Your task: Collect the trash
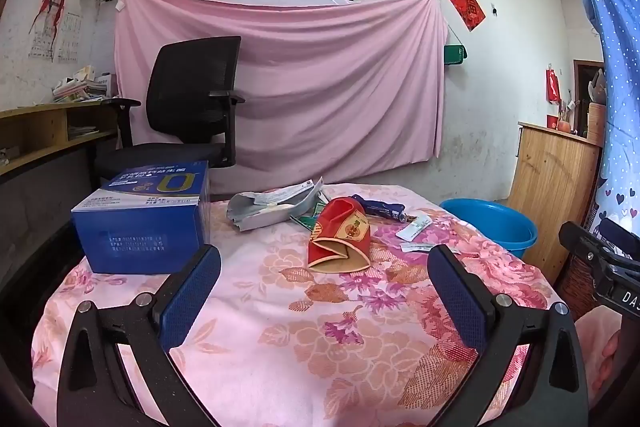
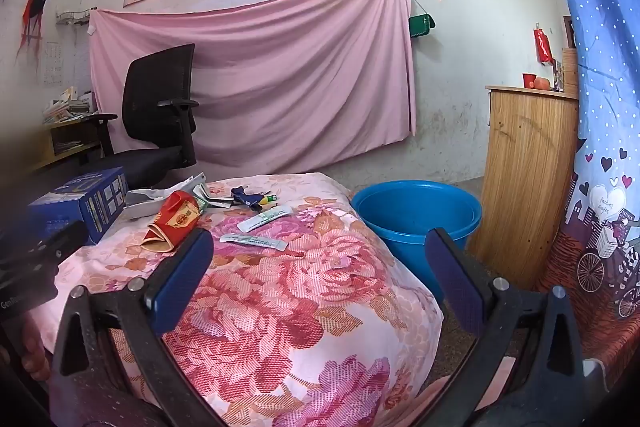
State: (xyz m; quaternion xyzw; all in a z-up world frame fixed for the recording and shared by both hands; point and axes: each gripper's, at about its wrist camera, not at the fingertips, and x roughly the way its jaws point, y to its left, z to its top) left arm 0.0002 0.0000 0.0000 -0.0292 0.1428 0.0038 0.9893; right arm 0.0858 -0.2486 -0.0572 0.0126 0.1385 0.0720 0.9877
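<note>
On the floral-covered surface (image 1: 280, 327), at 12 o'clock from the left gripper (image 1: 324, 267), a red carton (image 1: 340, 239) is seen. Right gripper (image 2: 318, 255): jaws apart, empty, as are the left's. Blue basin (image 2: 416, 215) at 1 o'clock.

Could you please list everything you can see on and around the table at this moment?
Floral tablecloth: 1, pink, over the table.
Blue box: 1, table's left side.
Red paper cup: 1, flattened, red and gold, table centre.
Grey mailer bag: 1, crumpled, behind the cup.
White sachets: 2, table's right side.
Blue basin: 1, on the floor right of the table.
Office chair: 1, black, behind the table.
Left gripper: open, empty.
Right gripper: open, empty.
</note>
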